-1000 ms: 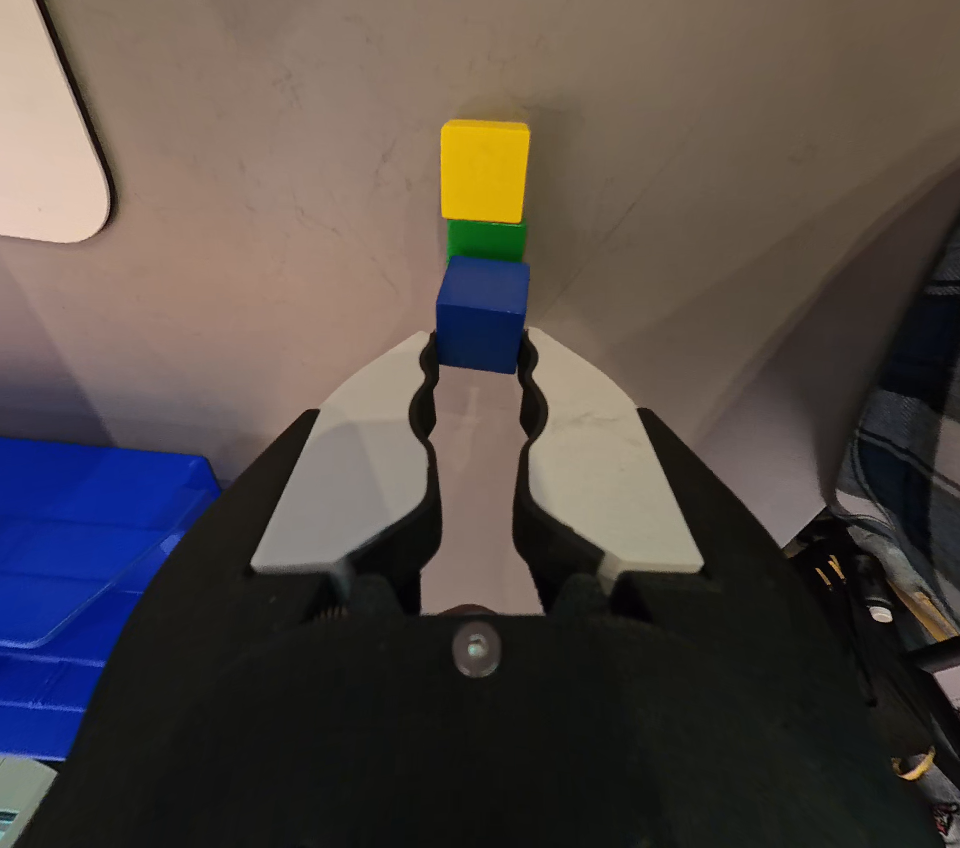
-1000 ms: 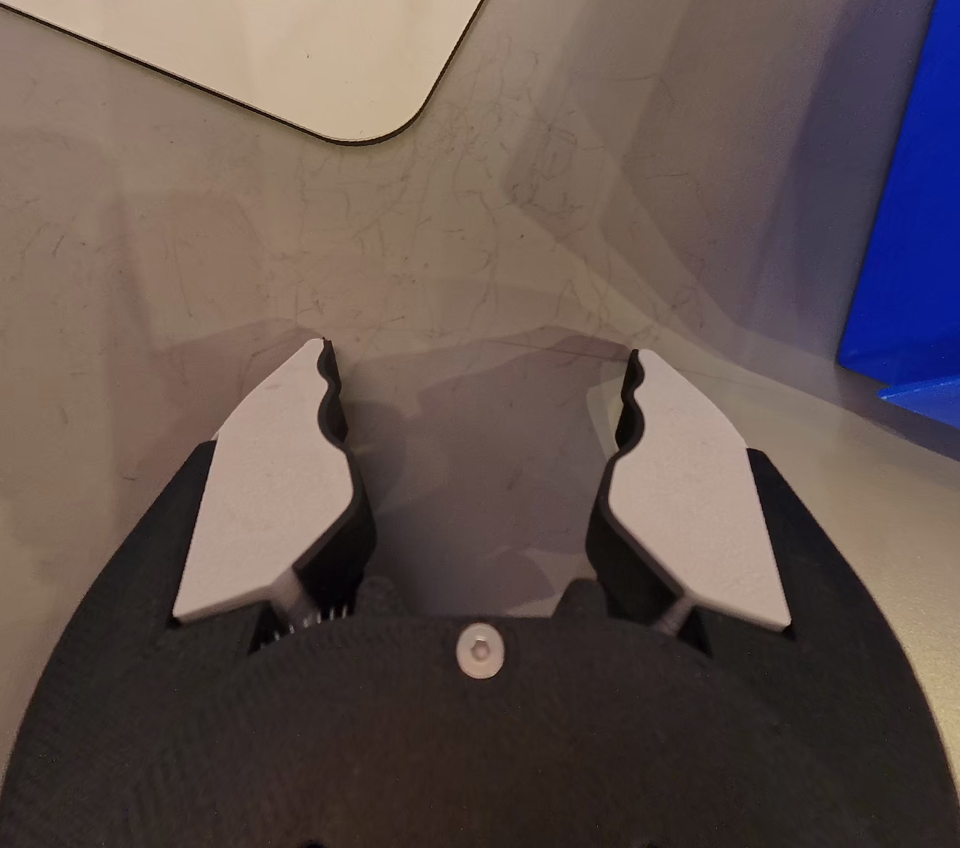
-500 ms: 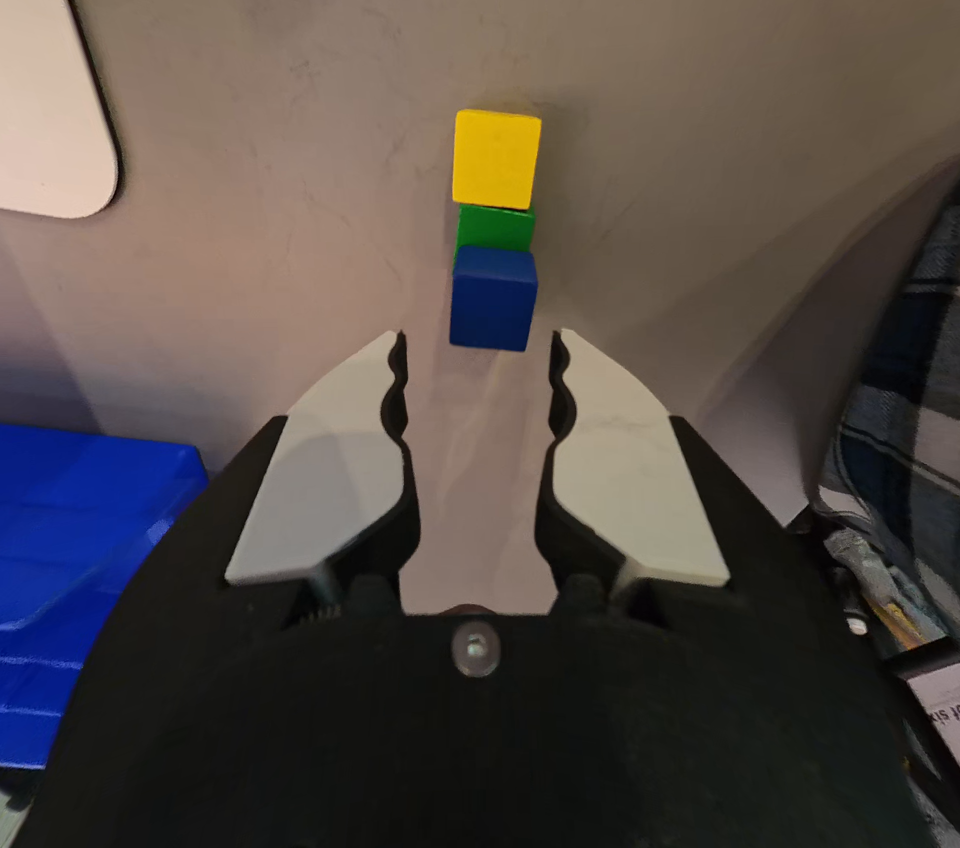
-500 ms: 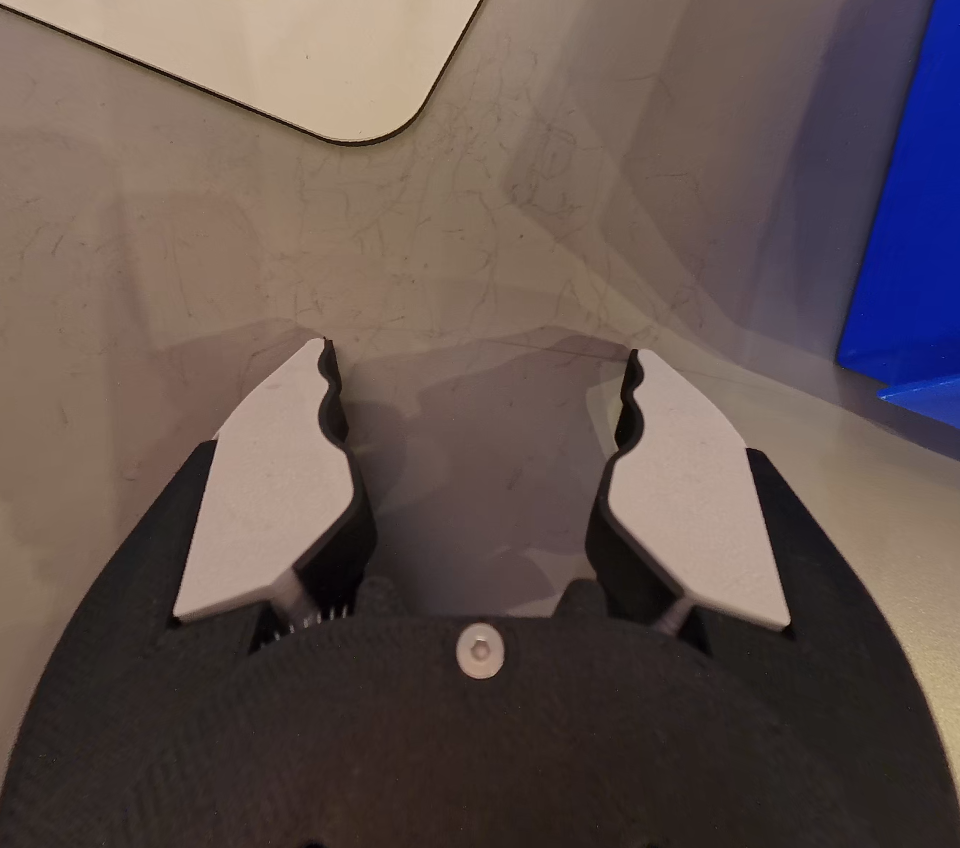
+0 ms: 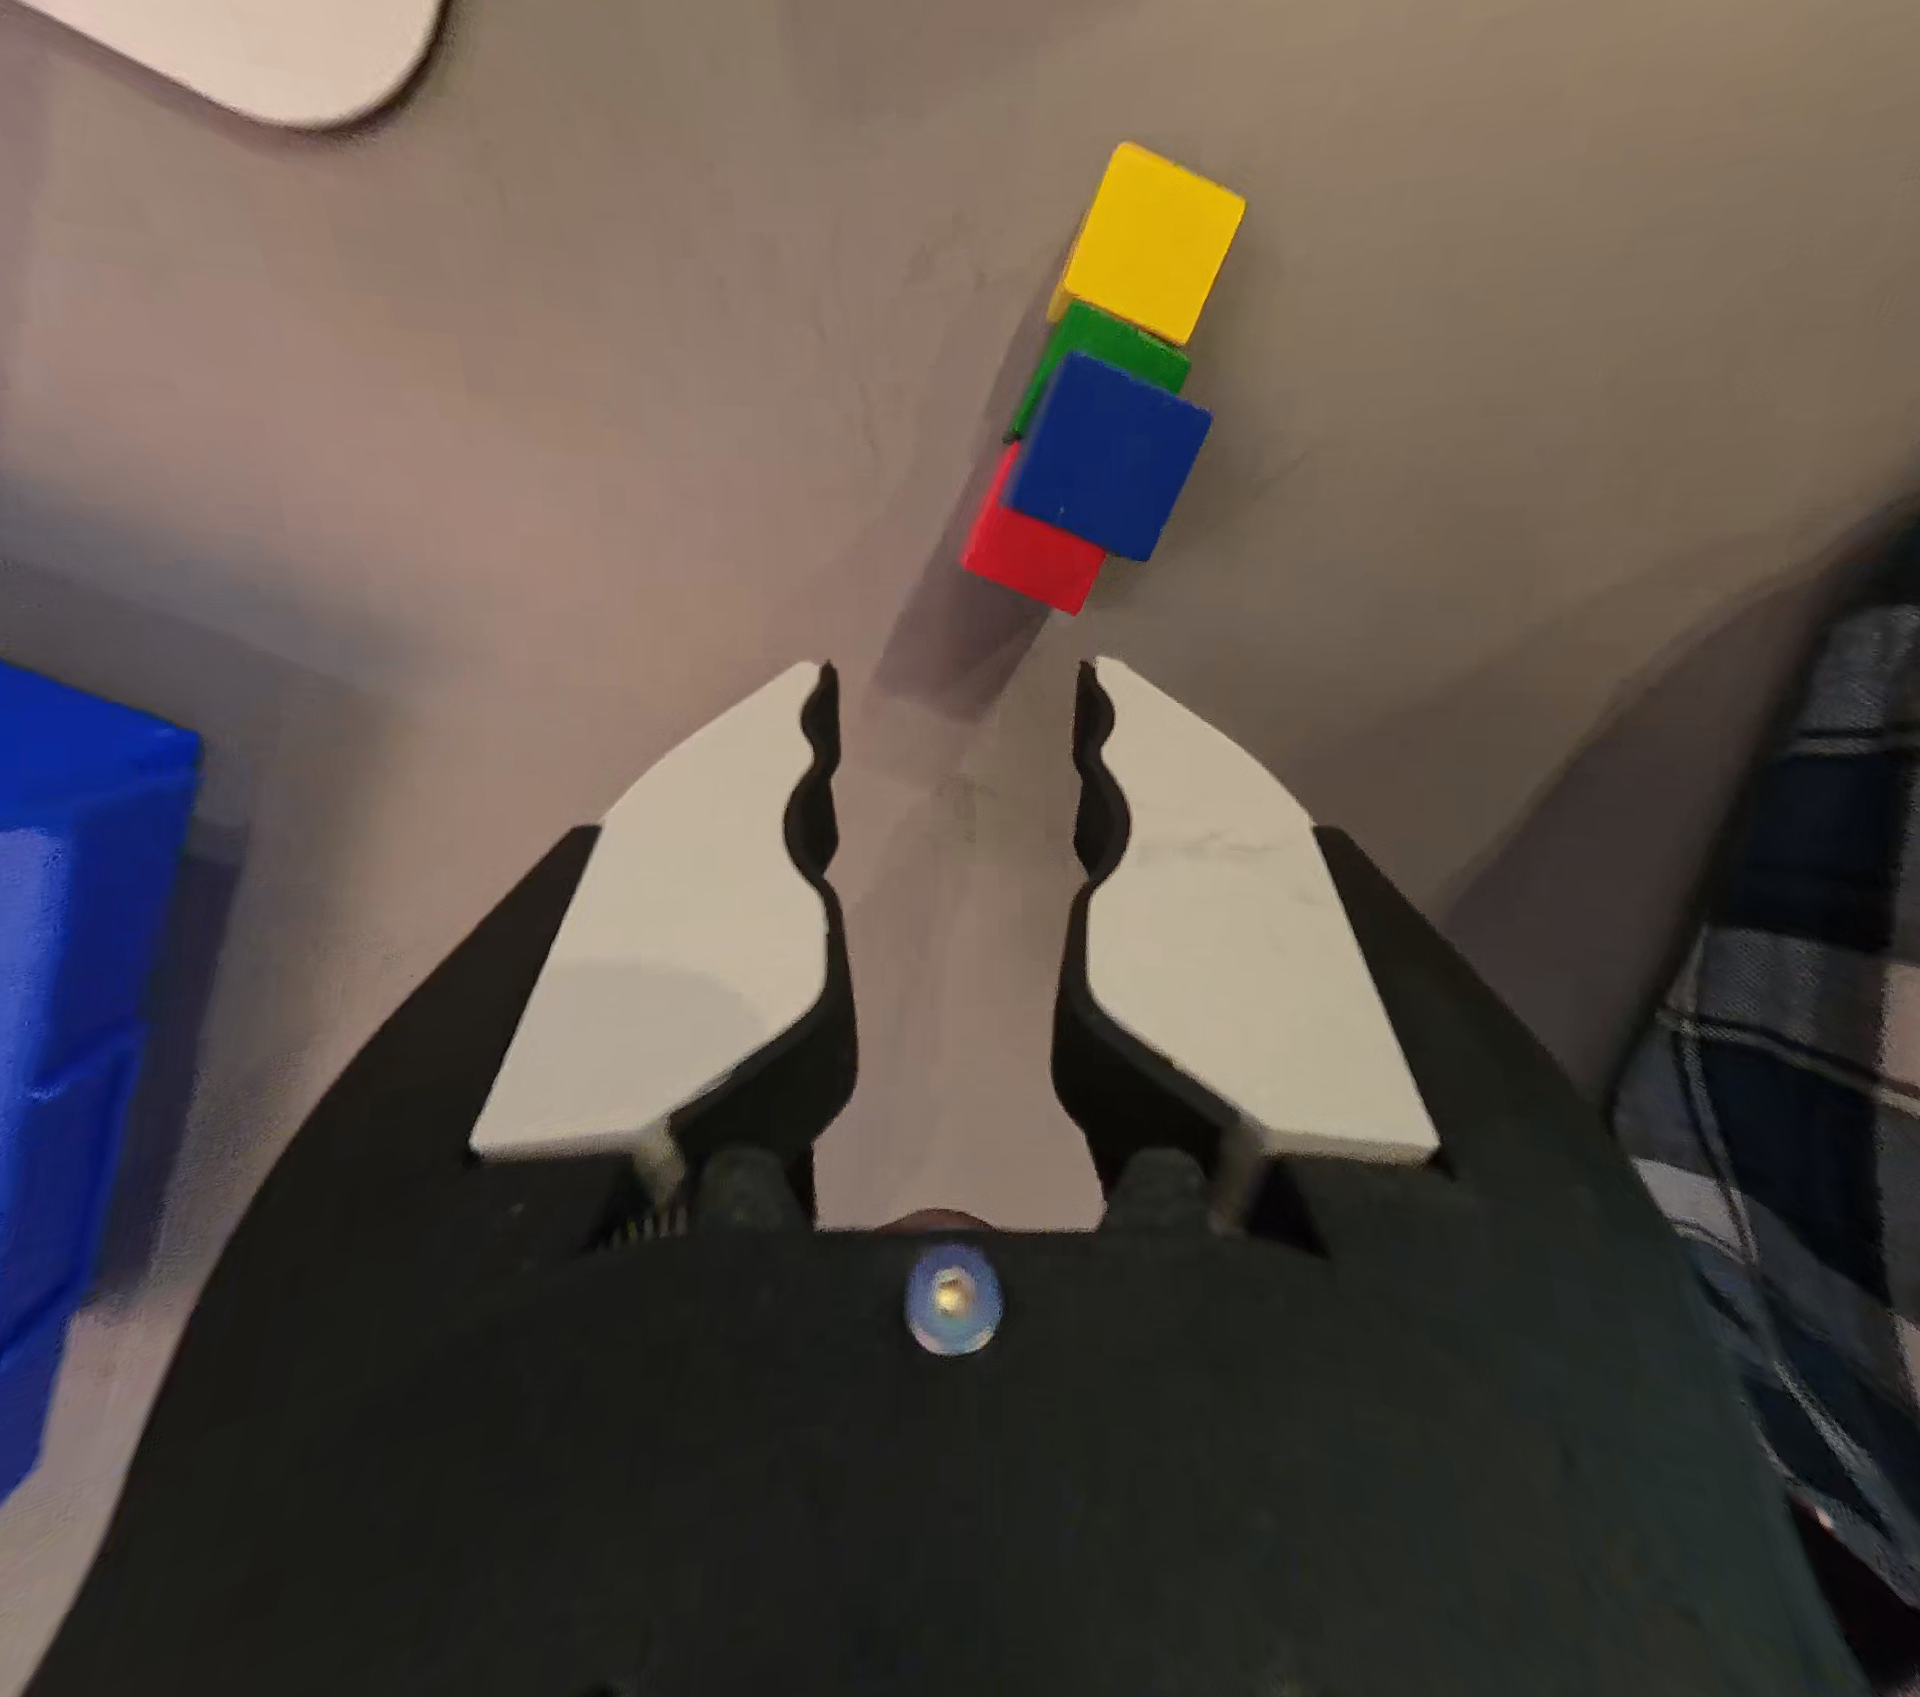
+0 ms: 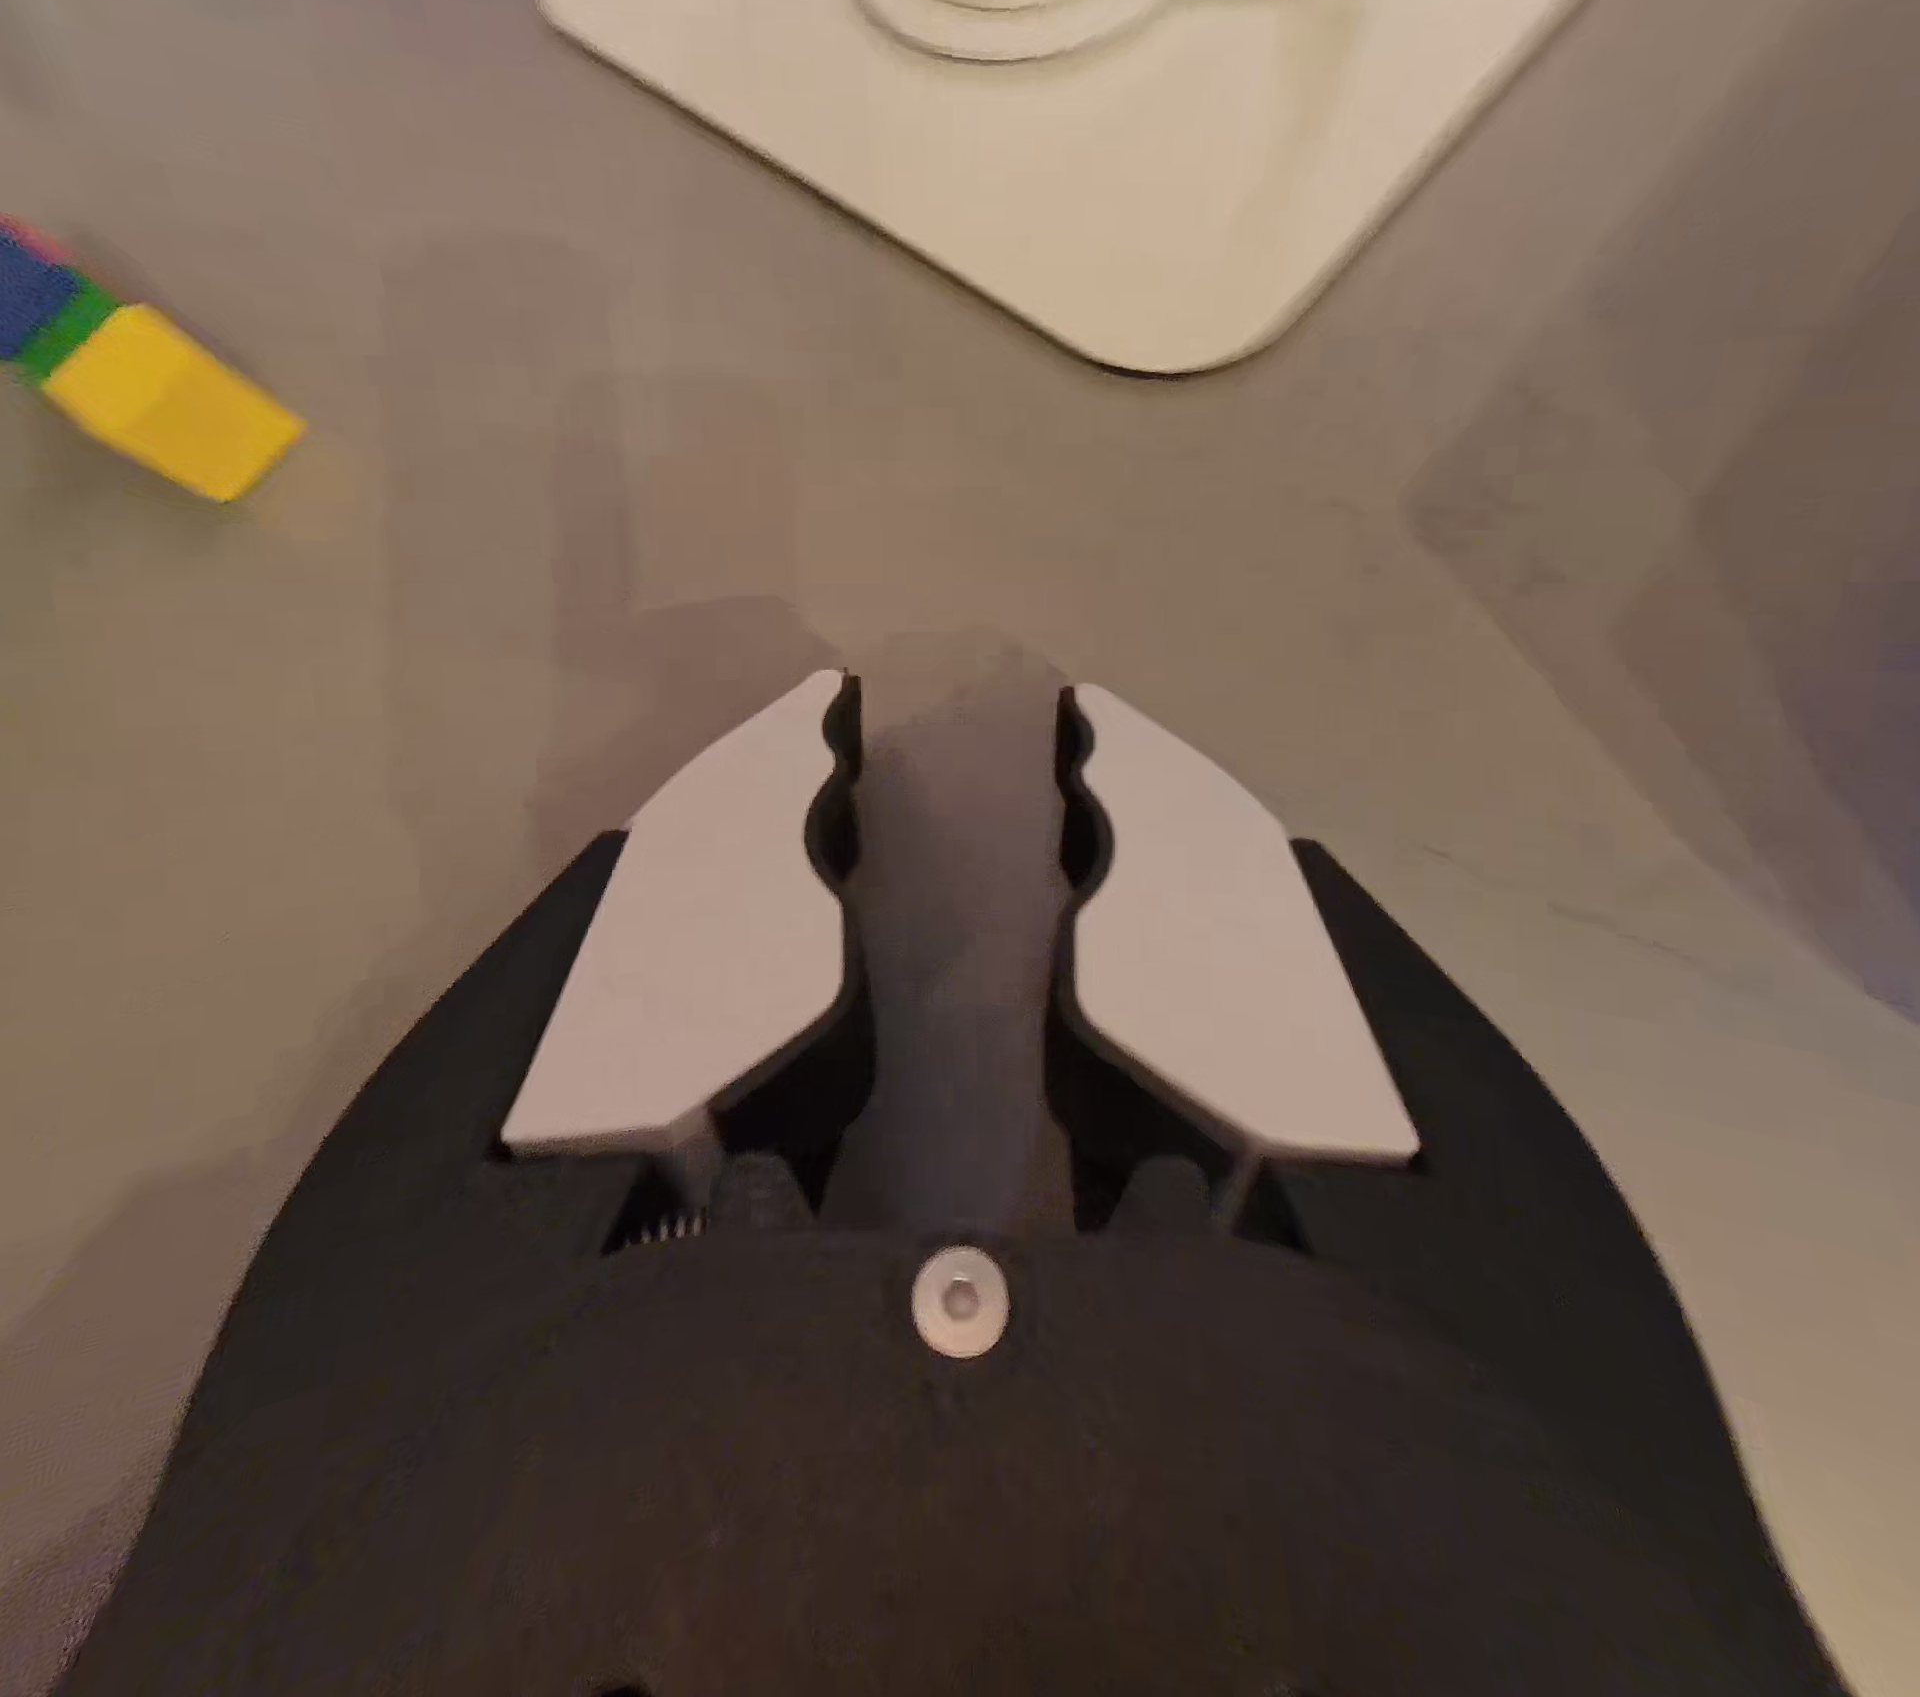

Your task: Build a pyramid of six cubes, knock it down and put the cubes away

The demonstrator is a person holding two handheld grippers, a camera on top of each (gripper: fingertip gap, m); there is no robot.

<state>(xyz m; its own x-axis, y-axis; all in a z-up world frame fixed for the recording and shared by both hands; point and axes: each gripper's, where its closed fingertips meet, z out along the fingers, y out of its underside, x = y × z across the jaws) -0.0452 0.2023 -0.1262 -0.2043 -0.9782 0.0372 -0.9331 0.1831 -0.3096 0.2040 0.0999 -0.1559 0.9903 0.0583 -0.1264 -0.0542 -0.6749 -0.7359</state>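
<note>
Here, smooth glossy cubes sit in a row on the scuffed grey table (image 5: 1455, 297): yellow cube (image 5: 1151, 241), green cube (image 5: 1117, 352), red cube (image 5: 1023, 561), with the blue cube (image 5: 1107, 452) stacked above. The left gripper (image 5: 951, 681) and right gripper (image 6: 954, 691) hang part-open, holding nothing.

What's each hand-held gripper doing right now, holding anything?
Left hand-held gripper: open, holding nothing, short of the blue cube.
Right hand-held gripper: open, holding nothing.

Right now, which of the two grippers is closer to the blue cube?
The left gripper. It faces the blue cube, which sits just beyond its open fingertips. The right gripper points elsewhere; in its view the cubes lie far off to its left.
</note>
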